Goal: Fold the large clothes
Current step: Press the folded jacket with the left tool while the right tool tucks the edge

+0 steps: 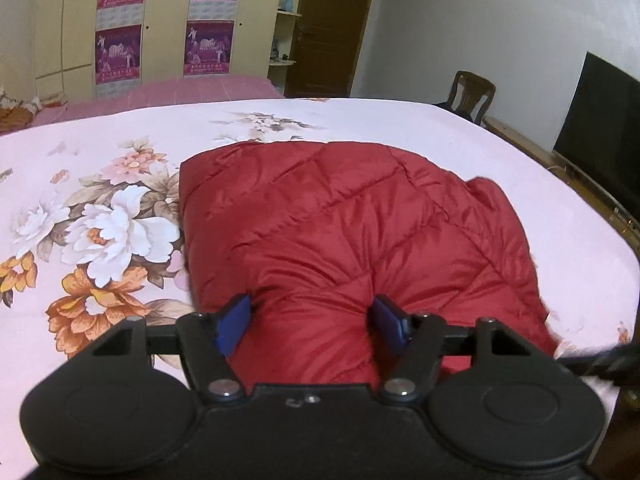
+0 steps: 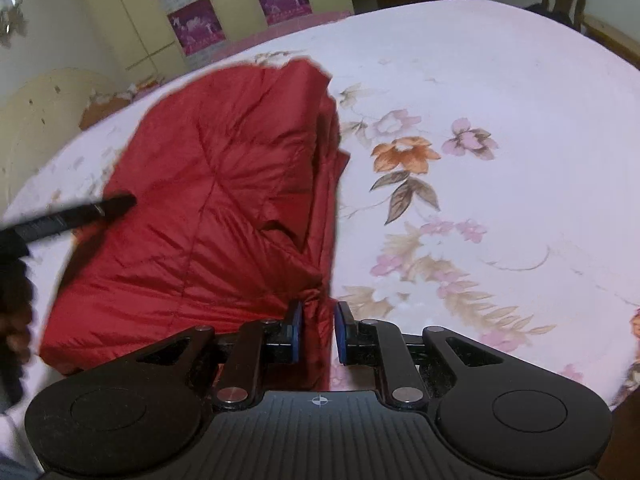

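My left gripper gapes around the jacket; my right gripper pinches its edge, which could slip.

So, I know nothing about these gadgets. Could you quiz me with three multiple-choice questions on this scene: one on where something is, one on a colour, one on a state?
1. Where does the quilted jacket lie?
A. On the floral bedspread
B. On the wooden chair
C. On the floor

2. What colour are the pads on the grippers' fingers?
A. Yellow
B. Blue
C. White

3. How does the left gripper stand?
A. Clamped flat with nothing between
B. Fingers wide apart with jacket fabric bulging between them
C. Holding a book

Answers:
1. A, since the red jacket rests on the flowered cover in both wrist views.
2. B, since blue pads show on the left gripper and on the right gripper.
3. B, since the left wrist view shows a broad gap filled with red fabric.
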